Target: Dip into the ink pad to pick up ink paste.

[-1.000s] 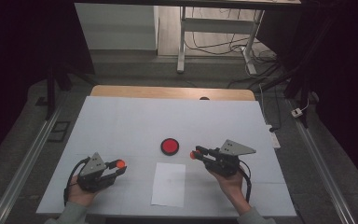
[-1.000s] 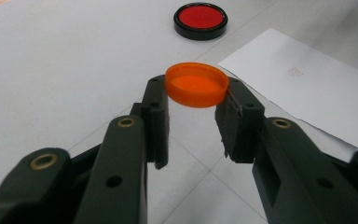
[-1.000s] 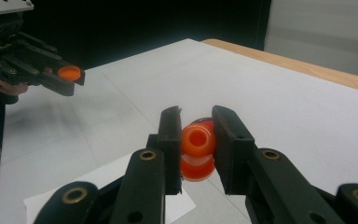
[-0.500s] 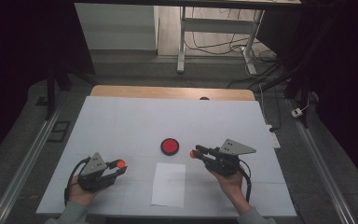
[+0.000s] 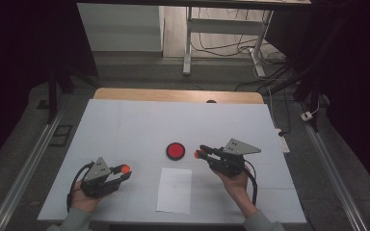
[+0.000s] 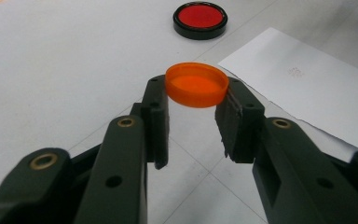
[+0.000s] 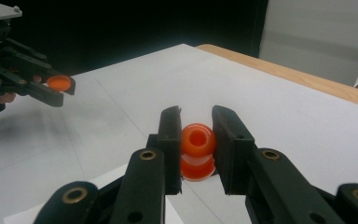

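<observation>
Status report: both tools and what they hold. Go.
Left tool shut on orange cap. Right tool shut on orange piece. Red disc and paper sheet lie between them on the table.

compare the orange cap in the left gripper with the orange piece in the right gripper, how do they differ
The orange cap is a flat, shallow disc, while the orange piece is rounded and stacked in two tiers with a hole in its end. The left gripper pinches the cap across its rim at the jaw tips; the right gripper holds the piece deeper between its jaws. Both are orange plastic, clamped and held off the table.
</observation>
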